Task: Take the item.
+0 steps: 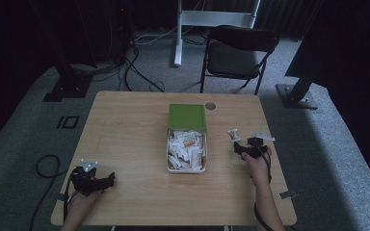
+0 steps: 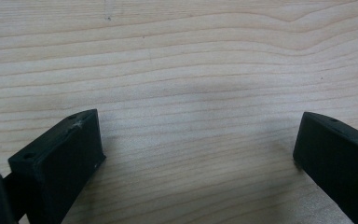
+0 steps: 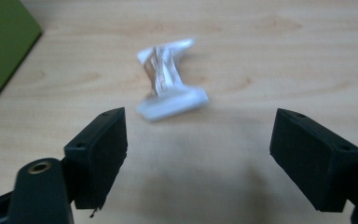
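Note:
An open box [image 1: 186,166] with a green lid [image 1: 187,116] sits mid-table, holding several white sachets [image 1: 187,148]. One loose twisted white sachet [image 1: 234,134] [image 3: 170,84] lies on the wood to the box's right. My right gripper [image 1: 242,148] [image 3: 198,140] is open just short of that sachet, jaws wide apart and empty. The green lid's edge [image 3: 2,51] shows at the left in the right gripper view. My left gripper [image 1: 107,180] [image 2: 196,144] is open near the table's front left, resting low over bare wood with nothing between its jaws.
A small grey round disc [image 1: 210,106] is set in the table top behind the box. A black folding chair [image 1: 238,53] stands beyond the far edge. Cables [image 1: 46,166] lie on the carpet at left. A white paper scrap [image 1: 262,136] lies near the right gripper.

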Tool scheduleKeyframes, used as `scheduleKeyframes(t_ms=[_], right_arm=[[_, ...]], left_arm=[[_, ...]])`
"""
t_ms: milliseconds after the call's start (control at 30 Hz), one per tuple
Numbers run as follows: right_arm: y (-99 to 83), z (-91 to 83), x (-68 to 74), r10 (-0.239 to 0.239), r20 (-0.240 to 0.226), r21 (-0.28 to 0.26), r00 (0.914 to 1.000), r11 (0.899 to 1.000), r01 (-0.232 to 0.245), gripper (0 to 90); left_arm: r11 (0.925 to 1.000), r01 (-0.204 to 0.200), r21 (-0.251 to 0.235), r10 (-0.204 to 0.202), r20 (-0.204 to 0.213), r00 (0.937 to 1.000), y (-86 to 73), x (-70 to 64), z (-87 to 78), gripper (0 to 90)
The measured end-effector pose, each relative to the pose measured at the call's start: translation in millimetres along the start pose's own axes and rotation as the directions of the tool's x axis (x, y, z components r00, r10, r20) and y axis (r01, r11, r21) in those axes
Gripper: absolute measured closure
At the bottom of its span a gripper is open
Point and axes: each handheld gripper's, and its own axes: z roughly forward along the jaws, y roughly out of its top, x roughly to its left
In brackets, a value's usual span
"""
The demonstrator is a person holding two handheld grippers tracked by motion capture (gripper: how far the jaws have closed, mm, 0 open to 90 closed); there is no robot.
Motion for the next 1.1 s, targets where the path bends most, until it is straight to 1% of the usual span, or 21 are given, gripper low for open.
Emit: scheduleKeyframes(t_ms=[100, 200, 233, 333, 433, 633, 733, 833, 900, 933, 1100], right_arm=[[-6.2, -5.0, 0.1, 0.009, -0.007, 0.009, 0.9999, 1.0, -0.009, 13.7], [-9.7, -8.5, 0.0, 0.003, -0.002, 0.004, 1.0, 1.0, -0.003, 13.5], [-13.3, -12.3, -0.5, 0.006, -0.001, 0.001, 1.0, 1.0, -0.006, 13.4], [-17.6, -18.0, -1.1, 0.012, -0.008, -0.006, 0.9999, 1.0, -0.012, 13.0], [-21.1, -24.2, -1.0, -0.001, -0.005, -0.011, 1.0, 1.0, 0.001, 12.7], [-30.4, -34.4, -3.9, 0.012, 0.001, -0.01, 0.9999, 1.0, -0.012, 12.5], [-37.0, -37.8, -5.8, 0.0, 0.009, -0.002, 1.0, 1.0, 0.0, 12.5], [-43.3, -39.6, -8.3, -0.001, 0.01, 0.008, 0.9999, 1.0, 0.001, 12.5], [-46.8, -40.4, -9.9, -0.011, 0.024, 0.018, 0.9997, 1.0, 0.011, 12.5], [-48.3, -41.2, -10.6, -0.002, 0.025, 0.019, 0.9997, 1.0, 0.002, 12.5], [-54.6, -45.9, -14.0, -0.007, 0.029, 0.021, 0.9995, 1.0, 0.006, 12.5]], left_arm=[[1.0, 0.0, 0.0, 0.0, 0.0, 1.0, 0.0, 0.0, 0.0, 2.1], [1.0, 0.0, 0.0, 0.0, 0.0, 1.0, 0.0, 0.0, 0.0, 2.1], [1.0, 0.0, 0.0, 0.0, 0.0, 1.0, 0.0, 0.0, 0.0, 2.1], [1.0, 0.0, 0.0, 0.0, 0.0, 1.0, 0.0, 0.0, 0.0, 2.1], [1.0, 0.0, -0.001, 0.0, 0.0, 1.0, -0.1, 0.0, 0.1, 2.1], [1.0, 0.0, -0.001, 0.0, 0.0, 1.0, -0.1, 0.0, 0.1, 2.1], [1.0, 0.0, -0.001, 0.0, 0.0, 1.0, 0.0, 0.0, 0.1, 2.1], [1.0, -0.002, 0.001, 0.002, 0.0, 1.0, 0.0, 0.2, -0.1, 2.1], [1.0, -0.002, 0.001, 0.002, 0.0, 1.0, 0.0, 0.2, -0.1, 2.1], [1.0, -0.002, 0.001, 0.002, 0.0, 1.0, 0.0, 0.2, -0.1, 2.1], [1.0, -0.002, 0.0, 0.002, 0.0, 1.0, 0.0, 0.1, 0.0, 2.1]])
